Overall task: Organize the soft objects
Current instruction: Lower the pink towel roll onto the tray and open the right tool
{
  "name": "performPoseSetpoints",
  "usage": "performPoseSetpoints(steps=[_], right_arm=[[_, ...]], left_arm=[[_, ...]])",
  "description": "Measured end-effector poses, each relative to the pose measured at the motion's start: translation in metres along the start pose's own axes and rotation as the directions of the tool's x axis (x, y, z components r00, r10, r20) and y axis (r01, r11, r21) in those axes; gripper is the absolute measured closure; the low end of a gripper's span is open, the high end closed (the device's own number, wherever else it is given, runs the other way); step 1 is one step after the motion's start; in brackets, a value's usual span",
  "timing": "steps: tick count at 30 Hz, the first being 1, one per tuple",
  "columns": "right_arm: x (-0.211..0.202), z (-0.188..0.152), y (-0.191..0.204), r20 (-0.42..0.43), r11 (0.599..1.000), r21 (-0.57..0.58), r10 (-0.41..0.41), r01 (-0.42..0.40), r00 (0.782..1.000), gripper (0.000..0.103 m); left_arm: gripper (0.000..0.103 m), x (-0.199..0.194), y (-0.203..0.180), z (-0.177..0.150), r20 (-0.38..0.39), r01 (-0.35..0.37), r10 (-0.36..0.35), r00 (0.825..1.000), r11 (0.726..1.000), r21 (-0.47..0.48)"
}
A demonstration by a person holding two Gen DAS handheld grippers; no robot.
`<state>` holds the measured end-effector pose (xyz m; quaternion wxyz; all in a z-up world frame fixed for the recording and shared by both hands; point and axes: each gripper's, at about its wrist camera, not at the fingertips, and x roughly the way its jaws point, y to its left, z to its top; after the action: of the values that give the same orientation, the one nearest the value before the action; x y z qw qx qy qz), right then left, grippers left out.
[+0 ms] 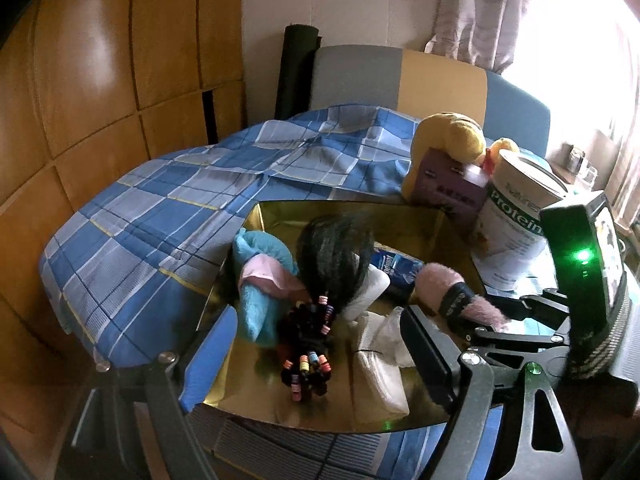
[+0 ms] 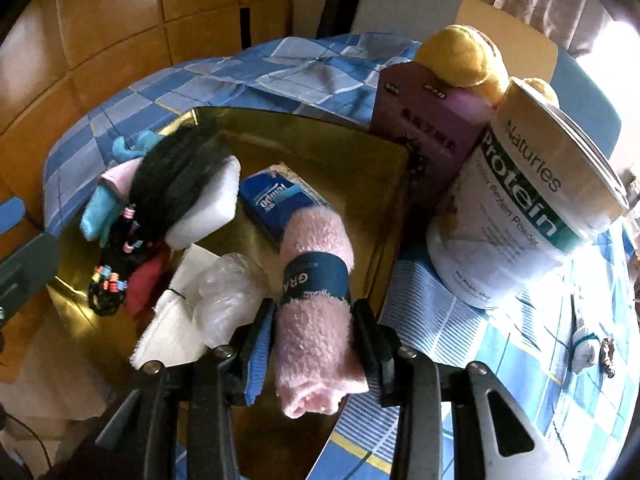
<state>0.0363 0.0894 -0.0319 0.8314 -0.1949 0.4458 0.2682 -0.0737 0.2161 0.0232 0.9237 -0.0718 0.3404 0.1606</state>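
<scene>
So the right hand-held gripper (image 2: 316, 332) is clamped on a rolled pink towel (image 2: 316, 280) with a dark paper band around its middle, pads pressing the roll from both sides just behind the band. It hangs over the near part of the gold tray (image 2: 320, 136), which is where the soft stuff seems to be going. Already in there: a black wig (image 2: 176, 172) with beaded braids, a blue cloth (image 2: 94, 212), a white cushion (image 2: 208, 208), a folded white cloth (image 2: 168, 332), a crumpled clear plastic bag (image 2: 228, 292) and a blue tissue pack (image 2: 276, 204).

The left hand-held gripper (image 1: 320, 344) has its jaws standing wide apart, nothing pinched between them, hovering over the wig braids at the tray's left side.

My guess is the step is setting the towel down in the tray. To do it well, I'd aim for the bare gold patch between the tissue pack and the tray's right edge, bring the roll down flat so it doesn't unroll or tip, and only let go once it's resting on the tray. Watch the plastic bag just beside the left pad, since it could get dragged. The protein tub (image 2: 532, 200) and purple box (image 2: 424, 128) sit just past the tray edge on the checked cloth, so don't swing wide to that side.
</scene>
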Motion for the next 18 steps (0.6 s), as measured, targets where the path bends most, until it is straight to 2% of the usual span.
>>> performPoseSetpoints(steps=[5,11,18], right_arm=[[-0.018,-0.001,-0.008,0.069,0.999,0.033,0.013,-0.016,0.997,0.061],[-0.033,-0.001,-0.024,0.114,0.996,0.08,0.018,-0.028,0.993,0.059],[-0.058,-0.002,-0.046,0.191,0.991,0.129,-0.011,-0.014,0.982,0.058]], left_arm=[[0.018,-0.002,-0.004,-0.001,0.001,0.001,-0.001,1.0,1.0,0.01],[0.018,-0.005,-0.011,-0.003,0.007,0.012,-0.012,1.0,0.999,0.03],[0.018,-0.006,-0.019,-0.003,0.01,0.024,-0.025,1.0,0.998,0.057]])
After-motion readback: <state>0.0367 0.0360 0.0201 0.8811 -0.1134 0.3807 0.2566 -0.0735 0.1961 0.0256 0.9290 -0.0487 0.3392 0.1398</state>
